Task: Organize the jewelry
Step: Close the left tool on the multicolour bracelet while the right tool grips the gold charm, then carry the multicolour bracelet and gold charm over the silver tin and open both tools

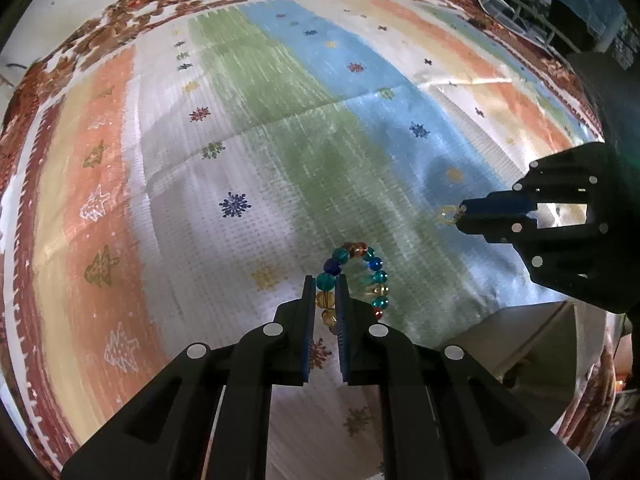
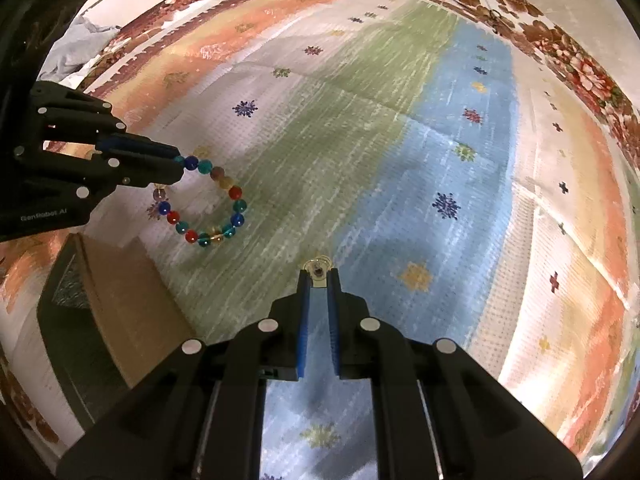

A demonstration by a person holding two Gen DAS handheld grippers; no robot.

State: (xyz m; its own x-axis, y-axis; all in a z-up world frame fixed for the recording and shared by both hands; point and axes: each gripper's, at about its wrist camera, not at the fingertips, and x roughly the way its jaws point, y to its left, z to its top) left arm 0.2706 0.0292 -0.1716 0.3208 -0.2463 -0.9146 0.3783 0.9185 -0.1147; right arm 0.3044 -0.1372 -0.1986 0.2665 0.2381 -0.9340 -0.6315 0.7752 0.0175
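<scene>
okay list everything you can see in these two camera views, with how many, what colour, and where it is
beaded bracelet: one, mixed blue, teal, red and amber beads, hanging from the left gripper
ring: one, pale gold, at the right gripper's tips
box: one, brown cardboard, open, near edge beside the bracelet
tablecloth: one, striped orange, white, green and blue with snowflakes
floral cloth: one, red-brown, around the far edge
left gripper: black, shut on bracelet
right gripper: black, blue pads, shut on ring
</scene>
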